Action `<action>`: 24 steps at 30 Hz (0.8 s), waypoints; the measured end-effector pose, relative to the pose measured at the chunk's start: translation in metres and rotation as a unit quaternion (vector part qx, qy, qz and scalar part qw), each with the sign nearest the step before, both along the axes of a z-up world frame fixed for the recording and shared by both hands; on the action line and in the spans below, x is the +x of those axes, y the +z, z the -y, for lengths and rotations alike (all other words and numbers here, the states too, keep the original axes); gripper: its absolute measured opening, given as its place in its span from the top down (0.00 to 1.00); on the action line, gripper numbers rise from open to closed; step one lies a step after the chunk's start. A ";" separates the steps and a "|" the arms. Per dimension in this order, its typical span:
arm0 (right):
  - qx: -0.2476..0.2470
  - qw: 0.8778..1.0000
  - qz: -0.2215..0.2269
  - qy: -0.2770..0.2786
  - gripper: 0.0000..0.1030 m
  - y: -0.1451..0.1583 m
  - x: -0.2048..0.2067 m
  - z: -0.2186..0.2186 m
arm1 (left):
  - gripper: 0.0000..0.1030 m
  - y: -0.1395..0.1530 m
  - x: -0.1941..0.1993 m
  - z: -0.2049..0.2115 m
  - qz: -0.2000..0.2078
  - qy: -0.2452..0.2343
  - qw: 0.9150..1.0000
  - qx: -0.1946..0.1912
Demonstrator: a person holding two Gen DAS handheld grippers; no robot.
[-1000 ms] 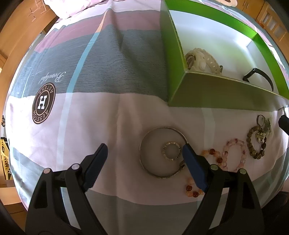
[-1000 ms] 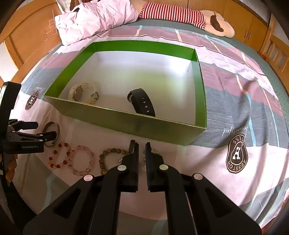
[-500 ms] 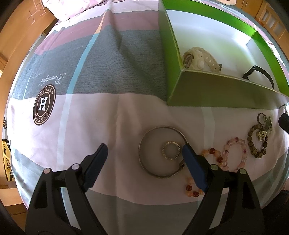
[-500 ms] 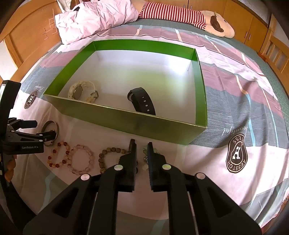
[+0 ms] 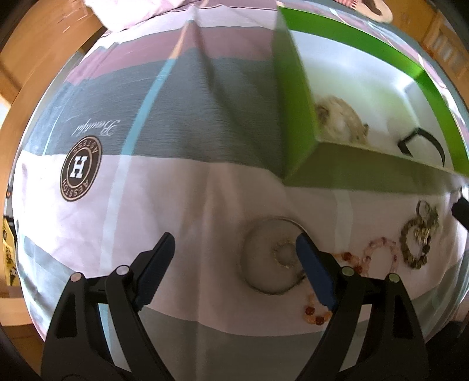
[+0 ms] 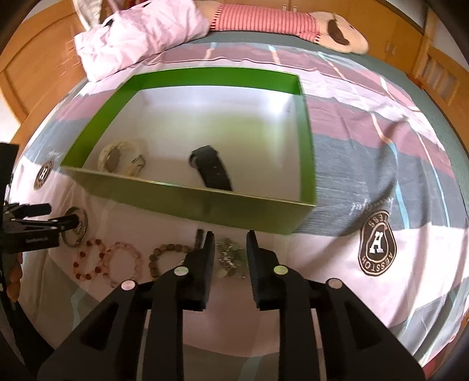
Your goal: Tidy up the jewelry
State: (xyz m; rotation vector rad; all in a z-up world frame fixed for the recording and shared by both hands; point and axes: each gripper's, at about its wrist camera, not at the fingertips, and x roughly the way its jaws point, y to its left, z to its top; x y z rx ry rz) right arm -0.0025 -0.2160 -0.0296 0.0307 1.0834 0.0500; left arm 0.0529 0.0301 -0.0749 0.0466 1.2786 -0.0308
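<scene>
Where the bedspread (image 6: 366,187) turns pale pink, in front of the green box (image 6: 187,202), we see the jewelry laid out in a row. A tangled metal charm piece (image 6: 230,258) lies between the fingers of our right gripper (image 6: 228,249), whose jaws stand parted around it without clearly touching it. Just to its left sits a brown bead bracelet (image 6: 164,255), then a pale pink bead bracelet (image 6: 124,263) and a red-amber bead bracelet (image 6: 88,259), these two touching.

Further left lies a silver bangle (image 5: 272,255) with a small sparkly ring (image 5: 283,253) inside its loop. Our left gripper (image 5: 234,258) is wide open above the bed; its right finger (image 5: 313,269) overlaps the bangle's right edge, though we cannot tell if it touches. The left finger hangs over bare fabric, well apart from any piece.

Inside the box, on its white floor, a cream watch (image 6: 117,158) rests near the front left corner, and a black watch (image 6: 212,171) lies near the middle of the front wall. Both views are blurred.

Beyond the box, a crumpled pink pillow (image 6: 137,32) and a striped plush toy (image 6: 287,23) sit at the head of the bed.
</scene>
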 end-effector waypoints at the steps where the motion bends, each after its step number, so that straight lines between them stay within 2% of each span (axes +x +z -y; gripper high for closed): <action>1: 0.000 1.000 -0.001 -0.002 0.73 0.000 0.000 0.001 | 0.17 -0.001 0.000 -0.001 -0.003 0.001 1.000 0.000; 15: -0.011 1.000 -0.013 -0.007 0.72 -0.007 0.001 0.001 | 0.17 -0.005 -0.002 0.004 -0.005 -0.017 1.000 0.009; 17: -0.013 1.000 -0.016 -0.007 0.70 -0.009 0.002 0.001 | 0.17 -0.005 -0.002 0.005 -0.005 -0.018 1.000 0.010; 19: -0.014 1.000 -0.017 -0.007 0.64 -0.011 0.002 0.000 | 0.17 -0.005 -0.004 0.006 -0.005 -0.019 1.000 0.010; 24: -0.017 1.000 -0.022 -0.001 0.64 -0.014 0.002 -0.002 | 0.17 -0.004 -0.004 0.014 -0.006 -0.022 1.000 0.011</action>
